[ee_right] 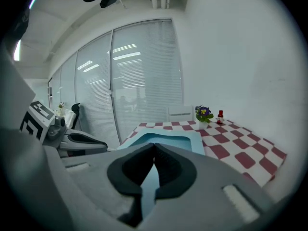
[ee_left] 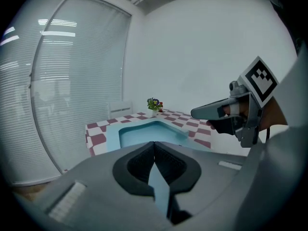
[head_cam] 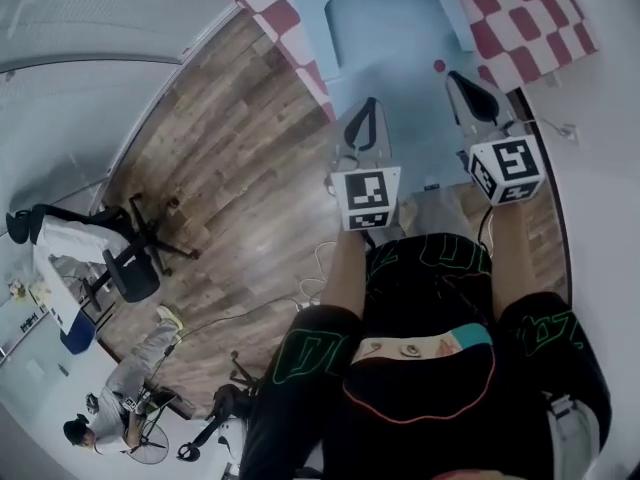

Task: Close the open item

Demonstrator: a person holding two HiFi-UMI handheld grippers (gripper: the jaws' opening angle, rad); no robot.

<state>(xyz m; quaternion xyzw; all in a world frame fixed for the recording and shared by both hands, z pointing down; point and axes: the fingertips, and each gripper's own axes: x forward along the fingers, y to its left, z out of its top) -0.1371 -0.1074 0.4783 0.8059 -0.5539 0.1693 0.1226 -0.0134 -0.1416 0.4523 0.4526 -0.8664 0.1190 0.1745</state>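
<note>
Above the counter (head_cam: 540,18), the left claw (head_cam: 370,108) and right claw (head_cam: 458,80) are closed, empty — the blue item (head_cam: 390,38) looks untouched, closing not begun.

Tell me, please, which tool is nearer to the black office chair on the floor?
Left. The left tool hangs on the side toward the chair; the right tool is beyond it, farther off.

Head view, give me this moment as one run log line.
left gripper: jaws shut, empty | right gripper: jaws shut, empty | light blue flat item: on red-and-white checked tablecloth, not held
</note>
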